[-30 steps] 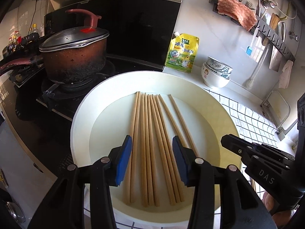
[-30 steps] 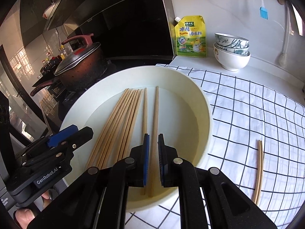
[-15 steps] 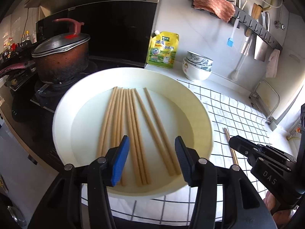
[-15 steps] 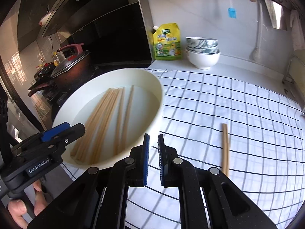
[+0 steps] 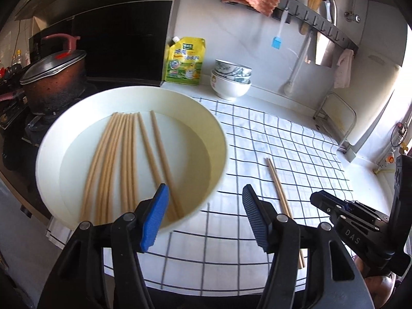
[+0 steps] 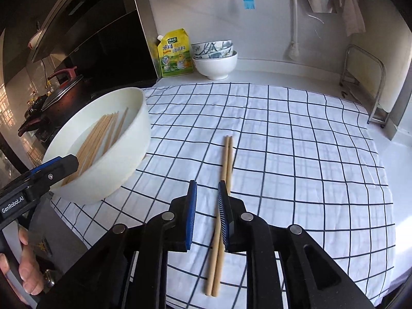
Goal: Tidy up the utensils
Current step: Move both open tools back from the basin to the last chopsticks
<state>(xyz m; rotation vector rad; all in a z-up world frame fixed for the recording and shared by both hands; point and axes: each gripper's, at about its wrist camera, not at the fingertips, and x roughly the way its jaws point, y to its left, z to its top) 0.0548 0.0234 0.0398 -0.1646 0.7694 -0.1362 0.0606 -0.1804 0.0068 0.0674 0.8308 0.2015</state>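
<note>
the right gripper (image 6: 207, 215), fingers narrowly parted and empty, hovers beside the chopstick pair (image 6: 223, 180) mid-cloth, left gripper (image 5: 204, 216) wide; closing off-centre could scatter them.

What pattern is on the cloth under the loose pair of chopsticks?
The cloth is white with a dark grid of thin lines, clearest in the right wrist view.

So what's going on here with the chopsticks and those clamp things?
A person is sorting chopsticks with a handheld gripper in each hand. Most chopsticks lie in a white bowl on a checked cloth. One pair lies on the cloth. The right gripper hovers over that pair, slightly open and empty. The left gripper is open by the bowl's rim.
</note>
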